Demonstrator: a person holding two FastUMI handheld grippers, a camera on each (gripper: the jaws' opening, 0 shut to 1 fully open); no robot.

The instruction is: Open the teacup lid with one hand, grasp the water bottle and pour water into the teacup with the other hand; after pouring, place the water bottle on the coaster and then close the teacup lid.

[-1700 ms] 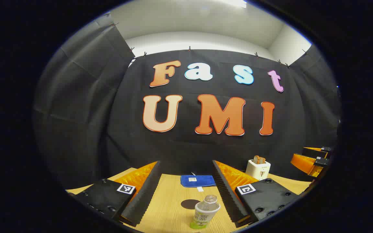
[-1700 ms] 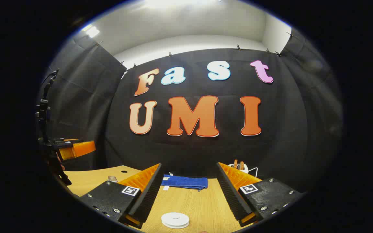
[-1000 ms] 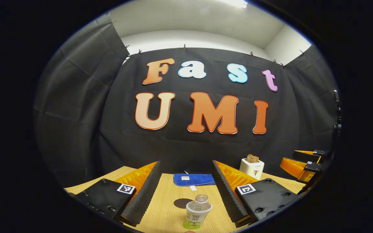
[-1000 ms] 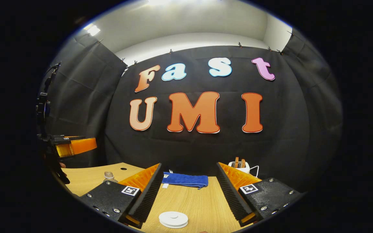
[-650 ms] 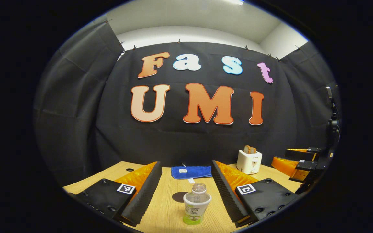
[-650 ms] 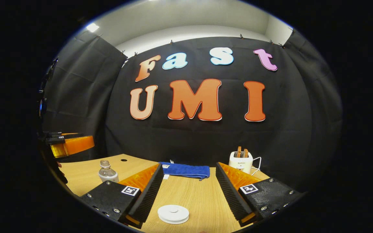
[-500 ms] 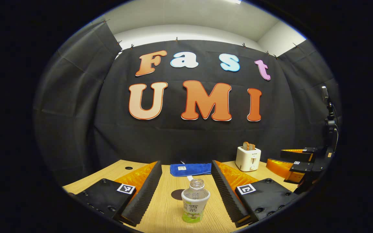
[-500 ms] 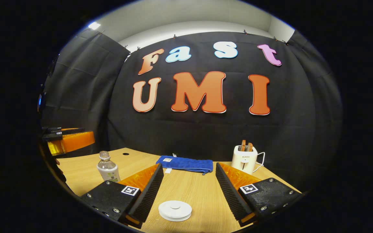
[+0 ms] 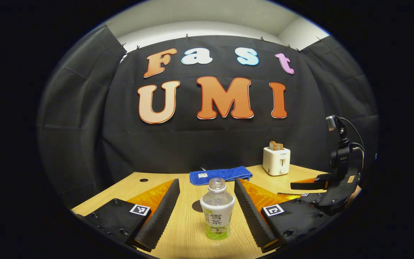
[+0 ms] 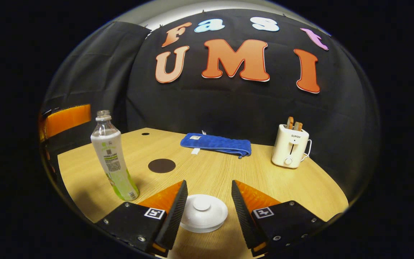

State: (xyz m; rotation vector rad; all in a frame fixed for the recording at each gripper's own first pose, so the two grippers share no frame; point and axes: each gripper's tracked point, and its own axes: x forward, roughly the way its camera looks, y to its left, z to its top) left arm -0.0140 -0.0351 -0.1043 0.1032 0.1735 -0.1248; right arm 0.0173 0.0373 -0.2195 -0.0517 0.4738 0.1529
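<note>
In the left gripper view, the left gripper (image 9: pixel 206 201) hangs with its jaws spread wide on either side of the clear plastic water bottle with a white and green label (image 9: pixel 216 208), neither finger touching it; the bottle stands upright and uncapped on the light wooden table (image 9: pixel 189 233). Just behind the bottle, partly hidden by it, lies the dark round coaster (image 9: pixel 196 206). That same view catches the right gripper (image 9: pixel 306 190) low over the table at the right edge. The right gripper view has its own jaws released and straddling the white round teacup lid with a small knob (image 10: pixel 203 212), with a gap on both sides, so the lid sits closed and ungrasped. Here the coaster (image 10: pixel 161 166) lies fully exposed, well apart from the bottle (image 10: pixel 113 158) at the left. A folded blue towel (image 10: pixel 216 143) and a white toaster holding toast (image 10: pixel 289 145) stand along the far side of the table.
</note>
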